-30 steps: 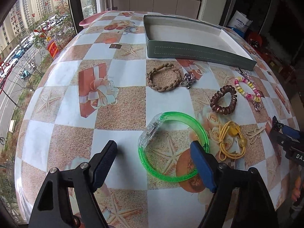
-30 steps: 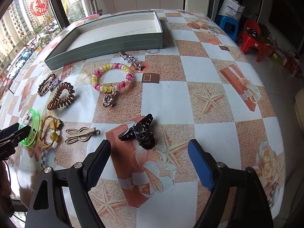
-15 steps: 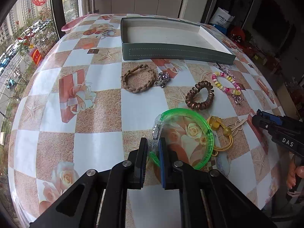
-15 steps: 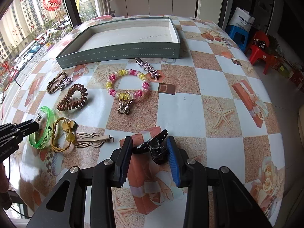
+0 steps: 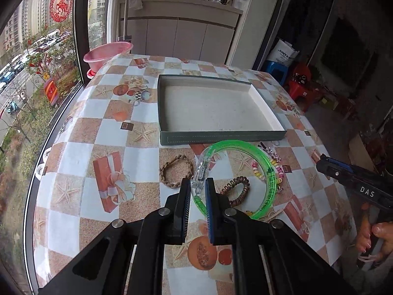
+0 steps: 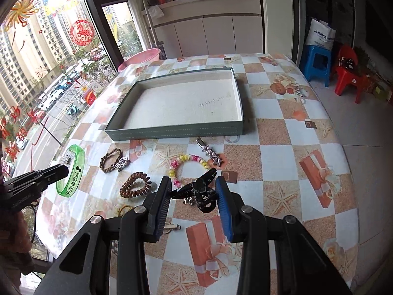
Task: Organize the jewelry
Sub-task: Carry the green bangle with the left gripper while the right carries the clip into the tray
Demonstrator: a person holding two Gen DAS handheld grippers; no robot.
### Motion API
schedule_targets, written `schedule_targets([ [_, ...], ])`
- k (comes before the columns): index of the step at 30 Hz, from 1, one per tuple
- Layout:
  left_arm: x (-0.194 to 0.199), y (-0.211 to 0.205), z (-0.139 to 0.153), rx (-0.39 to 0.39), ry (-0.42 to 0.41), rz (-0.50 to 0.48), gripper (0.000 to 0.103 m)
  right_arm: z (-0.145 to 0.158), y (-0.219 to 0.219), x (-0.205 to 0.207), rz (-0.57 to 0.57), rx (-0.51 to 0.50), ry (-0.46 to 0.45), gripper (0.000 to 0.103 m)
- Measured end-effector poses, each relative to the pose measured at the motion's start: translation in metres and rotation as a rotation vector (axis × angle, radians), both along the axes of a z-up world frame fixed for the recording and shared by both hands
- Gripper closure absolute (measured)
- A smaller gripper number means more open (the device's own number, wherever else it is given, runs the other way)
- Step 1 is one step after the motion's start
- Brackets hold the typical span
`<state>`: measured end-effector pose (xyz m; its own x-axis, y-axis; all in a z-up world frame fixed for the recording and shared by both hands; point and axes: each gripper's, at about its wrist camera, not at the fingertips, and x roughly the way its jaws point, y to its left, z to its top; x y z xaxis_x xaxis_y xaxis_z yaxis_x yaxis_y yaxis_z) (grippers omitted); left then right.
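Observation:
My left gripper is shut on a green translucent bangle at its clear clasp and holds it above the table; the bangle also shows in the right wrist view. My right gripper is shut on a black claw hair clip, lifted off the table. An empty green tray with a white inside lies farther back on the table. A braided brown bracelet, a brown spiral hair tie, a pastel bead bracelet and a silver star clip lie on the table.
The table has a checked starfish cloth and ends at a window on the left. A pink basin sits beyond its far corner. A wooden clip and a yellow tie lie partly hidden under my right fingers. Blue and red stools stand right.
Both grippers closed from open: the left on the green bangle, the right on the black claw clip. Both have since lifted their items off the table and risen higher.

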<state>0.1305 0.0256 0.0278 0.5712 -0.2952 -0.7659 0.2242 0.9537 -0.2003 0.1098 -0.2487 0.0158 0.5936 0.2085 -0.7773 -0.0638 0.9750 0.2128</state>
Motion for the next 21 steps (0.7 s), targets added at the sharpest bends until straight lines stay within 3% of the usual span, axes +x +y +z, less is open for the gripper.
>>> schedule_targets([
  [5,0.041,-0.011,0.035,-0.003,-0.061,0.011,0.079,0.031,-0.005,0.041,0.005,0.044,-0.012,0.063],
  [10,0.09,-0.026,0.044,0.006,-0.073,0.018,0.079,0.043,-0.006,0.092,0.018,0.05,-0.004,0.063],
  [14,0.134,-0.036,0.03,0.002,-0.045,0.033,0.079,0.039,-0.013,0.139,-0.008,0.108,0.022,0.063],
  [21,0.196,-0.059,-0.017,0.087,0.005,0.05,0.079,0.004,-0.017,0.204,-0.054,0.136,0.083,0.063],
])
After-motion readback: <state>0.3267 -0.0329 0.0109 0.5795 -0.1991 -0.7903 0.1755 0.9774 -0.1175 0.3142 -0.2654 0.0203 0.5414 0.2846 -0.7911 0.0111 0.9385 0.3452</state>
